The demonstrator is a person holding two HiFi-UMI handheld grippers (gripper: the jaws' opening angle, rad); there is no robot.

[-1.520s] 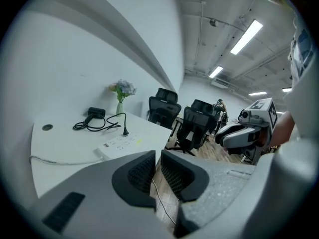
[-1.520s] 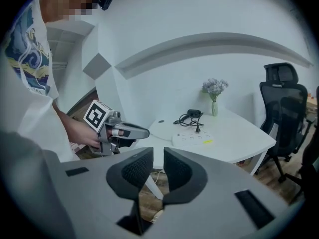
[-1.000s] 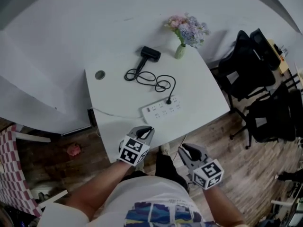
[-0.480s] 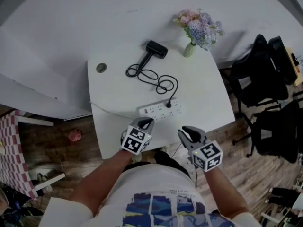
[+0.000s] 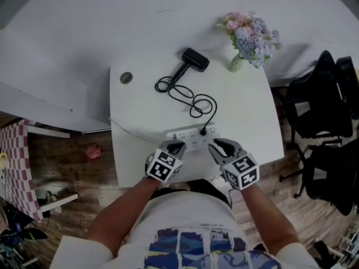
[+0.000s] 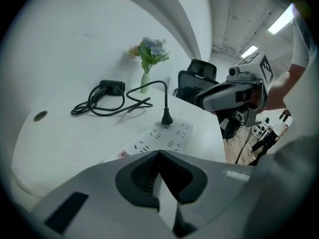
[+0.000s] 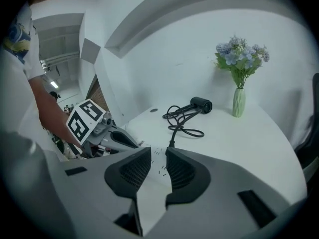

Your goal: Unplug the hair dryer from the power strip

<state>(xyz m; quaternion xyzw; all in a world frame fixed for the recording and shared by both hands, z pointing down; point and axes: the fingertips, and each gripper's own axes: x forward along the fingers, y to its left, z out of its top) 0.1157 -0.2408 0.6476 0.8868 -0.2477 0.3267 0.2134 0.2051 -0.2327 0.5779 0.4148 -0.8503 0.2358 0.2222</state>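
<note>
A black hair dryer [image 5: 192, 59] lies at the back of the white table [image 5: 252, 122]. Its coiled cord [image 5: 185, 91] runs to a black plug [image 5: 203, 131] standing in the white power strip [image 5: 190, 139] near the front edge. My left gripper [image 5: 175, 146] hovers just short of the strip's left half, jaws shut and empty [image 6: 158, 152]. My right gripper [image 5: 217, 144] is close in front of the plug [image 7: 172, 143]; its jaws are opening with a narrow gap and nothing between them [image 7: 158, 151]. The dryer [image 7: 202, 104] shows beyond them.
A green vase of flowers [image 5: 247, 35] stands at the table's back right corner. A round cable hole [image 5: 126, 78] is at the back left. Black office chairs [image 5: 320, 105] stand to the right on the wooden floor. A white wall runs behind the table.
Both grippers have moved forward from in front of the table to just over its front edge, close to the power strip. The right one has come nearer the plug.
</note>
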